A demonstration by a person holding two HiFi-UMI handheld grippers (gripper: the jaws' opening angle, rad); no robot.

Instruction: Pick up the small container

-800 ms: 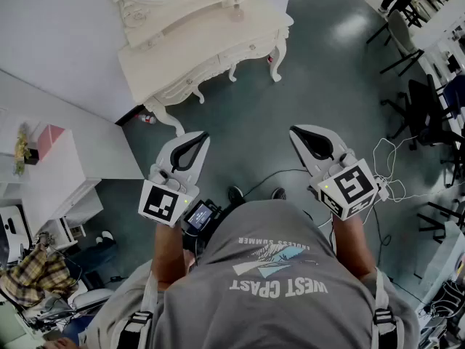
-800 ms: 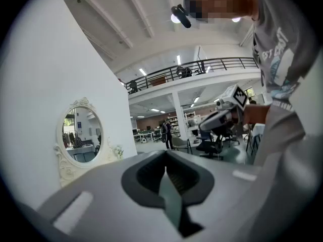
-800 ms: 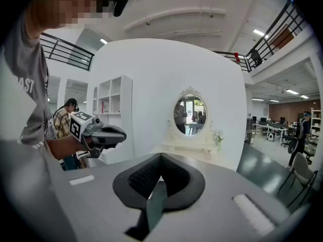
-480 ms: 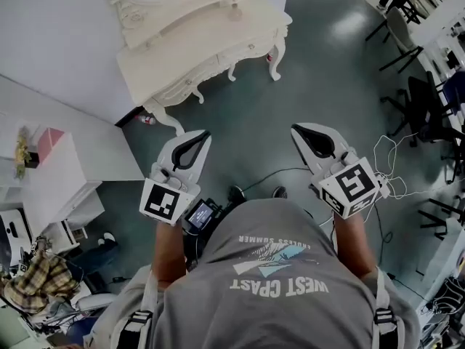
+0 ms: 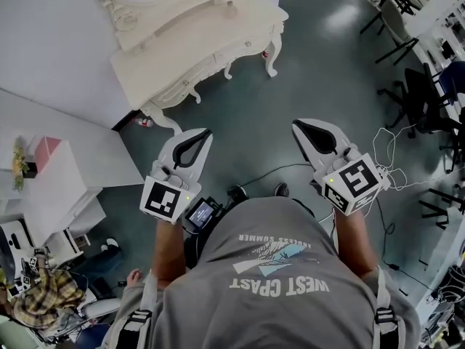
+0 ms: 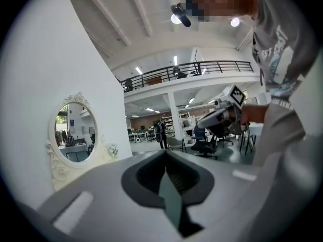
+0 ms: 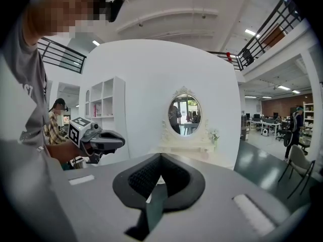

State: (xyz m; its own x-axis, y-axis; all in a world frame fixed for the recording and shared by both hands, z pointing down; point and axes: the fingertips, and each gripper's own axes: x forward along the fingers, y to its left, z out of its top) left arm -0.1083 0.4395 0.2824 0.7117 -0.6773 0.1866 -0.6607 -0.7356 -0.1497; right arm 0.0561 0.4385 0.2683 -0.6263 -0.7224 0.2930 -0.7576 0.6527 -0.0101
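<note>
The left hand-held gripper (image 5: 204, 134) and right hand-held gripper (image 5: 296, 126) are being held shut, empty, over the floor (image 5: 251, 100). The approach is being made. The small container, too small to be made out, is presumably being kept on the desk (image 5: 189, 46) at eleven o'clock, where the jaws will need opening.

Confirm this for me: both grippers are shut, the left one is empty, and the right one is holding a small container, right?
Not quite. The right gripper holds nothing: the right gripper view shows its jaws together with nothing between them. Both are shut, and the left gripper is empty, as you said.
</note>
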